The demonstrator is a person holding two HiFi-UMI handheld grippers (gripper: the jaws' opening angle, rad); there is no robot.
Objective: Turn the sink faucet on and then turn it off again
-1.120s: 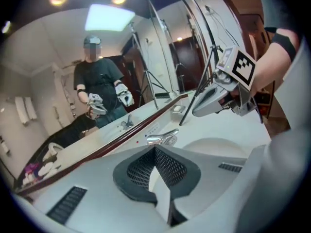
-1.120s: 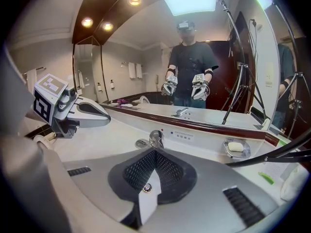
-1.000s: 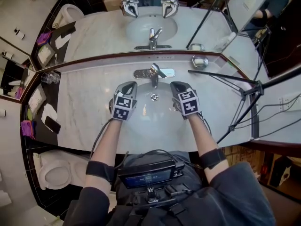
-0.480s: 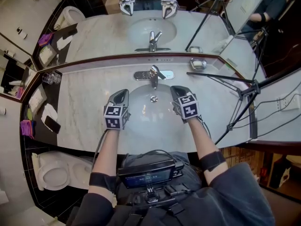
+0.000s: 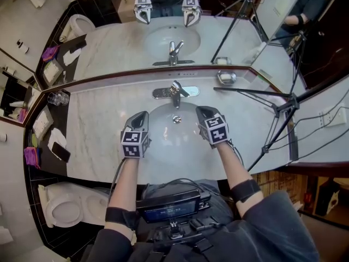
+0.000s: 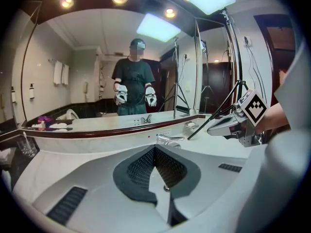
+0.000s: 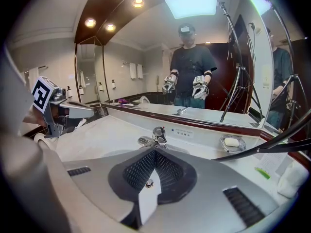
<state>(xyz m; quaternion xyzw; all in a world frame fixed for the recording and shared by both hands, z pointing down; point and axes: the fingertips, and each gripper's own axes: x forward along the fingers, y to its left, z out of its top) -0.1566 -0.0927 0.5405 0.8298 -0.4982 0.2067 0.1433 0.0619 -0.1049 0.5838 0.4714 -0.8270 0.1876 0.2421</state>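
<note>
Left gripper [image 5: 140, 116] and right gripper [image 5: 202, 112] hung closed, empty, mid-frame; faucet [image 5: 175, 93] seemingly untouched, so one needed to reach its lever.

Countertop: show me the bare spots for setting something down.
Bare marble left of the sink, up to the glass. A patch right of the sink, before the tripod legs. Crowded: around the soap dish and the dark side shelf.
</note>
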